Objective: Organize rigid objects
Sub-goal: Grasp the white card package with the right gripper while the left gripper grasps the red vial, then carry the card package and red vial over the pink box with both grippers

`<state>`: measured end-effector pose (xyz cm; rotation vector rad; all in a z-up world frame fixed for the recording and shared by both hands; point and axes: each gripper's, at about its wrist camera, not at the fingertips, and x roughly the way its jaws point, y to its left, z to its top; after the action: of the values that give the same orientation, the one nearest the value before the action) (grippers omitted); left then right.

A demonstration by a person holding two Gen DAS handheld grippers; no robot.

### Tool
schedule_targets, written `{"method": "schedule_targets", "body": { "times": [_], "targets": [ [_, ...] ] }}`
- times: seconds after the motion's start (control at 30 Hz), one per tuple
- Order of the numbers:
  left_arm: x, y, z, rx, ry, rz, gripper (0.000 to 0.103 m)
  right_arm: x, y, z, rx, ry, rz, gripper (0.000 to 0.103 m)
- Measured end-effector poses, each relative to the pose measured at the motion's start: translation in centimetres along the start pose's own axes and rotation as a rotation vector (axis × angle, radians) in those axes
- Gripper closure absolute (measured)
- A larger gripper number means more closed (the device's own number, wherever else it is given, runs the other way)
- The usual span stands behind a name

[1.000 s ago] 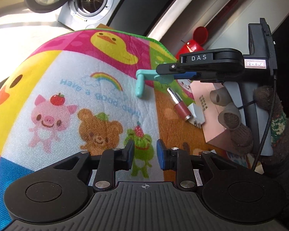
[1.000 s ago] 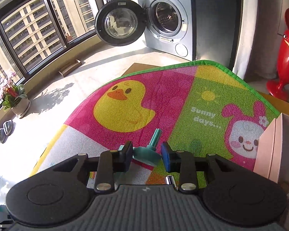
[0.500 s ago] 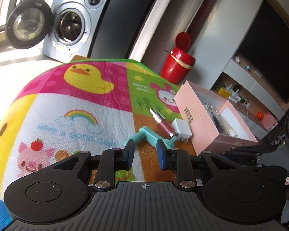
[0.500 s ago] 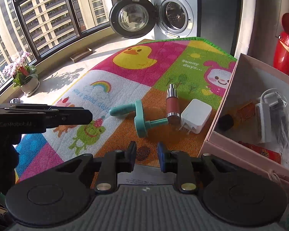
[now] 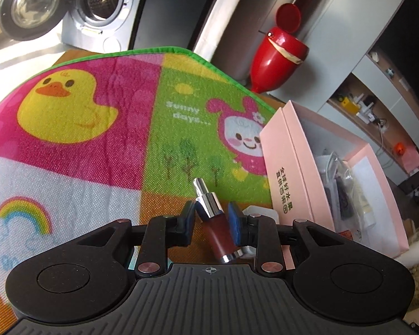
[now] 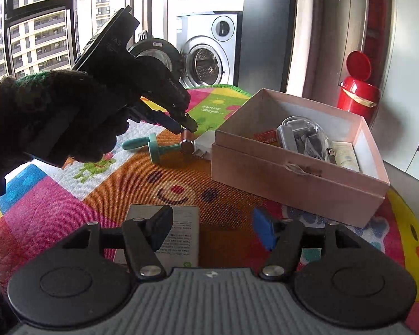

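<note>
A dark red bottle with a silver nozzle lies on the colourful mat, between the fingers of my left gripper. The jaws stand on either side of it with small gaps, so the gripper is open around it. In the right wrist view the left gripper hovers over the bottle, next to a teal tool and a white charger. The open pink box holds several items. My right gripper is open wide and empty, above a small white carton.
The pink box stands right of the bottle in the left wrist view. A red bin and a washing machine with its door open stand beyond the mat. The mat's green edge marks the far end.
My left gripper has moved forward and down around the red bottle. My right gripper has pulled back from the teal tool, risen and opened wider.
</note>
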<state>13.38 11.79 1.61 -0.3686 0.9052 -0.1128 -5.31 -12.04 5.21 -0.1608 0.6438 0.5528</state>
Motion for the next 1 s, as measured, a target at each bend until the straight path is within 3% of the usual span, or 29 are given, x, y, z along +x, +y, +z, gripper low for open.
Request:
{"method": "schedule_targets", "body": {
  "times": [0.17,0.43,0.63,0.73,0.83,1.0],
  "targets": [
    [-0.4,-1.1,-1.7,0.11,-0.03,0.002,0.079,0.2,1.8,-1.0,-0.077,-0.01,0.058,0.031],
    [-5.2,-0.3,-7.2,0.186,-0.006,-0.078,0.079,0.1,0.8,-1.3,-0.088,-0.042,-0.029,0.024],
    [-7.6,-1.2,-11.0,0.309,-0.004,-0.076,0.079,-0.2,-1.7,-1.5,-0.006,-0.021,-0.091,0.024],
    [-7.6,-2.1,-11.8,0.37,-0.02,-0.032,0.078,-0.4,-2.4,-1.9,0.041,-0.014,-0.081,0.023],
    [-7.6,-2.3,-11.8,0.356,-0.021,-0.014,0.078,-0.9,-2.2,-2.1,0.074,-0.011,-0.028,0.023],
    [-7.8,-1.9,-12.2,0.378,-0.046,-0.026,0.079,-1.5,0.5,-2.0,0.007,-0.034,0.082,0.023]
  ]
}}
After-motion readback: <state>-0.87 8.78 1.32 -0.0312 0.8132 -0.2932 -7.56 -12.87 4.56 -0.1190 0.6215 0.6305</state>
